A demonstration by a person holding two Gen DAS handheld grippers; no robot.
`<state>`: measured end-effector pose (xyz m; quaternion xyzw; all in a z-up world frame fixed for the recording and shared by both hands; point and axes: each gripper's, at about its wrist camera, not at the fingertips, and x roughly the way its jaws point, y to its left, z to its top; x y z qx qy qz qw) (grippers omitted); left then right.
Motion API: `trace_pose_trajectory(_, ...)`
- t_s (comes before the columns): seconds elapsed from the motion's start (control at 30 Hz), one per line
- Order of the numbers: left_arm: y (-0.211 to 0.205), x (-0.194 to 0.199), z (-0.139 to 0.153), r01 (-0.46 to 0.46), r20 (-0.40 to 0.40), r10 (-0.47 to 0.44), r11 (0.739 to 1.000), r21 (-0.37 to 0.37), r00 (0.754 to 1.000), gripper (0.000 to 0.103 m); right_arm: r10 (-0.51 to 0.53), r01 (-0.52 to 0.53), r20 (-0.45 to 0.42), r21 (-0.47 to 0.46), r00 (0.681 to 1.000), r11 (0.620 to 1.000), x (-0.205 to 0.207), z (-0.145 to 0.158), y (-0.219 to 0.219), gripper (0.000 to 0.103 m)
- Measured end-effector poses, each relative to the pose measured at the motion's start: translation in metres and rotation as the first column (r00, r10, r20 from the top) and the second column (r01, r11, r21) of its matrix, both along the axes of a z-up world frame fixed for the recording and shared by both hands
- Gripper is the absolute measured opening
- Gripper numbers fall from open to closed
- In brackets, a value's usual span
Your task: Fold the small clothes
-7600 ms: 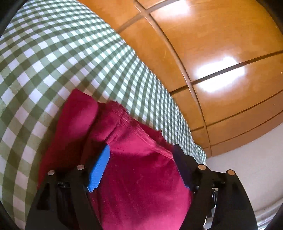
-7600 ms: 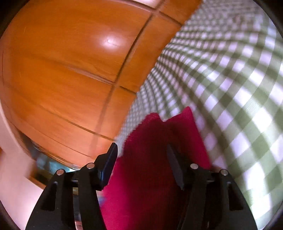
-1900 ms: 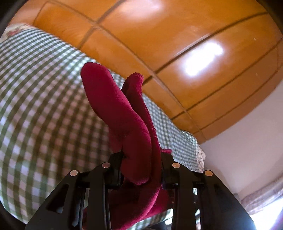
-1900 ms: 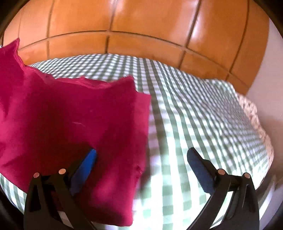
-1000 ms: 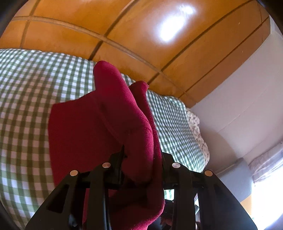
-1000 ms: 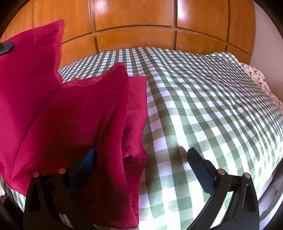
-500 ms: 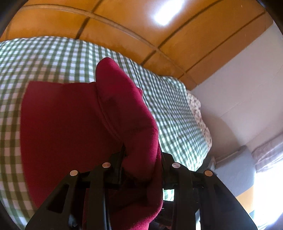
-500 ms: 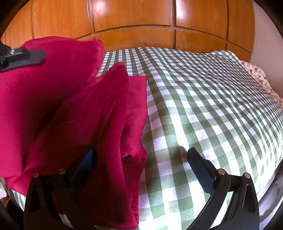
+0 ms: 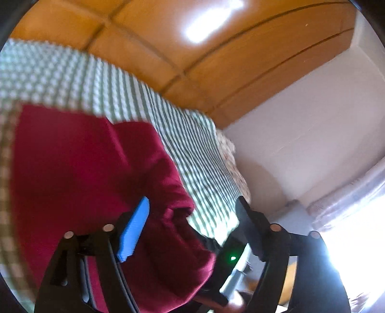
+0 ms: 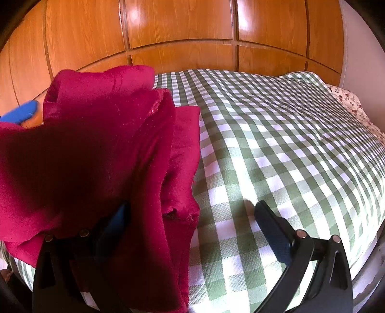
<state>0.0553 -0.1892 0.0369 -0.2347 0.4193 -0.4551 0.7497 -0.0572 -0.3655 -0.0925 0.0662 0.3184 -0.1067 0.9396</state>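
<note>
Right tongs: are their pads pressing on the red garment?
Cannot tell. In the right wrist view the right tongs stand wide open, but the red garment drapes over the left pad, hiding any contact.

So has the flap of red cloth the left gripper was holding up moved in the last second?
Yes. The red cloth flap has come down over the folded part, toward the checked bedspread, as the left gripper is opening.

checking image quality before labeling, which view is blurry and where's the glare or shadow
Left wrist view: motion-blurred, checked bedspread smeared, window blown out at lower right, glare on the wooden panels. Right wrist view: sharp, with deep shadow across the red garment.
</note>
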Motion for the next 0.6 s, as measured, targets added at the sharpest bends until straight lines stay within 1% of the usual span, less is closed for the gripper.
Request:
trace_pose_trajectory(0.07, 0.020, 0.003, 0.000, -0.092, 0.035, 0.091, 0.995, 0.039, 0.995, 0.080, 0.025, -0.025, -0.025, -0.002, 0.999, 1.000, 0.001, 0.004, -0.002, 0.101)
trace_pose_trajectory(0.1, 0.030, 0.006, -0.003, -0.142, 0.046, 0.140, 0.988, 0.062, 0.989, 0.080, 0.046, -0.046, -0.044, 0.001, 0.998, 0.999, 0.002, 0.009, -0.005, 0.101)
trace_pose_trajectory(0.13, 0.046, 0.011, -0.009, -0.219, 0.054, 0.214, 0.970, 0.107, 0.975, 0.080, 0.048, -0.048, -0.044, 0.000, 0.998, 0.999, 0.001, 0.014, -0.009, 0.101)
trace_pose_trajectory(0.17, 0.055, 0.013, -0.013, -0.256, 0.057, 0.251, 0.957, 0.133, 0.966, 0.080, 0.037, -0.037, -0.035, -0.005, 0.999, 0.999, -0.001, 0.019, -0.012, 0.101)
trace_pose_trajectory(0.23, 0.075, 0.018, -0.028, -0.338, 0.061, 0.333, 0.919, 0.202, 0.941, 0.080, -0.028, 0.028, 0.017, -0.008, 0.999, 1.000, -0.010, 0.037, -0.021, 0.101)
trace_pose_trajectory(0.27, 0.083, 0.021, -0.035, -0.363, 0.061, 0.359, 0.904, 0.228, 0.931, 0.080, -0.050, 0.050, 0.041, 0.008, 0.998, 0.999, -0.014, 0.046, -0.025, 0.101)
trace_pose_trajectory(0.3, 0.089, 0.023, -0.041, -0.379, 0.059, 0.376, 0.892, 0.247, 0.925, 0.080, -0.057, 0.053, 0.077, 0.047, 0.995, 0.997, -0.019, 0.059, -0.029, 0.101)
trace_pose_trajectory(0.33, 0.094, 0.024, -0.049, -0.384, 0.051, 0.385, 0.883, 0.269, 0.921, 0.080, -0.055, 0.046, 0.110, 0.082, 0.992, 0.996, -0.022, 0.070, -0.031, 0.101)
trace_pose_trajectory(0.37, 0.096, 0.024, -0.056, -0.380, 0.046, 0.384, 0.880, 0.285, 0.922, 0.080, -0.054, 0.039, 0.138, 0.105, 0.989, 0.994, -0.024, 0.080, -0.030, 0.101)
trace_pose_trajectory(0.43, 0.091, 0.022, -0.067, -0.350, 0.046, 0.354, 0.883, 0.311, 0.934, 0.080, -0.019, -0.002, 0.181, 0.115, 0.983, 0.993, -0.021, 0.101, -0.020, 0.101)
trace_pose_trajectory(0.5, 0.084, 0.019, -0.074, -0.314, 0.059, 0.313, 0.887, 0.339, 0.948, 0.080, 0.044, -0.058, 0.166, 0.079, 0.985, 0.995, -0.005, 0.117, 0.000, 0.101)
trace_pose_trajectory(0.57, 0.075, 0.015, -0.075, -0.300, 0.087, 0.288, 0.889, 0.346, 0.954, 0.080, 0.088, -0.094, 0.128, 0.045, 0.988, 0.995, 0.009, 0.121, 0.018, 0.101)
trace_pose_trajectory(0.6, 0.072, 0.014, -0.077, -0.294, 0.096, 0.278, 0.889, 0.351, 0.956, 0.080, 0.130, -0.133, 0.099, 0.020, 0.987, 0.991, 0.017, 0.119, 0.032, 0.101)
